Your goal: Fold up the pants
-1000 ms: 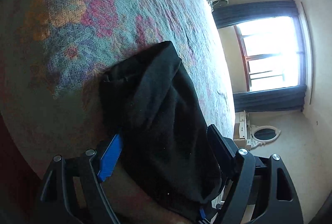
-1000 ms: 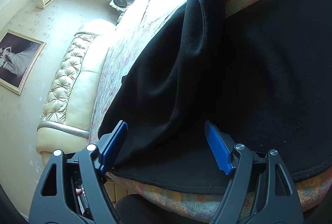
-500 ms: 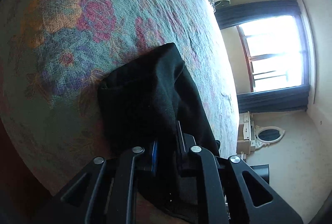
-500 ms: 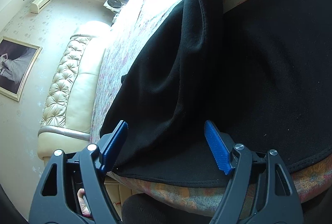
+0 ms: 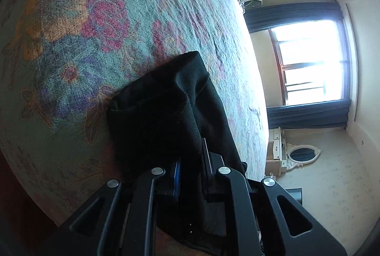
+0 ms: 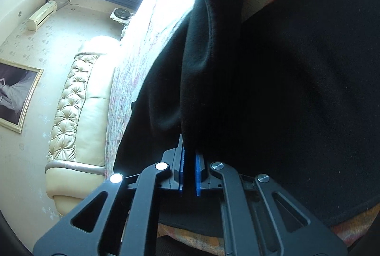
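Note:
The black pants (image 5: 166,108) lie on a floral bedspread (image 5: 95,18). In the left wrist view a leg end runs away from me, its hem open toward the left. My left gripper (image 5: 190,158) is shut on this leg's near fabric. In the right wrist view the pants (image 6: 296,89) spread wide over the bed, with a raised fold (image 6: 209,42) running up the middle. My right gripper (image 6: 188,154) is shut on the lower end of that fold, blue pads pinching the cloth.
A cream tufted headboard (image 6: 71,101) stands beside the bed (image 6: 142,54). A bright window with dark curtains (image 5: 313,61) and a white dresser with an oval mirror (image 5: 301,154) are beyond the bed. A framed picture (image 6: 14,94) hangs on the wall.
Both grippers were open around the cloth one second ago. The left shut on the leg half a second ago; the right has shut on the fold just now.

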{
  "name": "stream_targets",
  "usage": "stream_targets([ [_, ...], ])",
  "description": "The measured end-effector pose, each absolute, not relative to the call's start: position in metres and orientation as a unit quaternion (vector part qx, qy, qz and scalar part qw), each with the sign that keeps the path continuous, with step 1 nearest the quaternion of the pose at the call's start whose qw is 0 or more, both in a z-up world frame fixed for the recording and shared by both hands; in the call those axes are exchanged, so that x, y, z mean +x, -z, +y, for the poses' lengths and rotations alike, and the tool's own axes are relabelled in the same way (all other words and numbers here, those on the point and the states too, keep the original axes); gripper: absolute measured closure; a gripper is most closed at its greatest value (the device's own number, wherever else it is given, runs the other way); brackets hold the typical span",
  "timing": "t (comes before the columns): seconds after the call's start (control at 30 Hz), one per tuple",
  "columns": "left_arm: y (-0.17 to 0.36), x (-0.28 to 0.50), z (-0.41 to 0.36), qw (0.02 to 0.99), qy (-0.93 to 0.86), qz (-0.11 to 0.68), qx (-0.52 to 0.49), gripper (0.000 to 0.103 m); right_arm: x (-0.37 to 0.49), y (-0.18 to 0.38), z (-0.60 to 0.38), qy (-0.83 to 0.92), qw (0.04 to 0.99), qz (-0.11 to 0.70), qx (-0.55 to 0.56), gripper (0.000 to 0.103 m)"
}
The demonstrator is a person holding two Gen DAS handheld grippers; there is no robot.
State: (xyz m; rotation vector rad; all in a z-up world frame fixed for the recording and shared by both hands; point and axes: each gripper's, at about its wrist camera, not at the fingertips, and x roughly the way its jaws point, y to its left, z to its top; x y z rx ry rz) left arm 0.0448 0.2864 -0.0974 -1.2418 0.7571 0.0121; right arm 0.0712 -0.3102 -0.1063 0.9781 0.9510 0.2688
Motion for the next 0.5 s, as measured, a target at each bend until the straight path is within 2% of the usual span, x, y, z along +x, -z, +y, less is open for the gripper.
stream_targets([
  [0.17,0.097,0.042,0.3,0.749,0.009,0.342,-0.568,0.09,0.037,0.083,-0.308,-0.15,0.781,0.42,0.437,0.097],
  [0.4,0.115,0.024,0.31,0.746,0.011,0.361,-0.56,0.09,0.009,0.125,-0.308,-0.133,0.755,0.463,0.445,0.097],
  [0.5,0.119,0.019,0.312,0.744,0.013,0.359,-0.563,0.09,0.009,0.125,-0.306,-0.131,0.755,0.464,0.445,0.097],
])
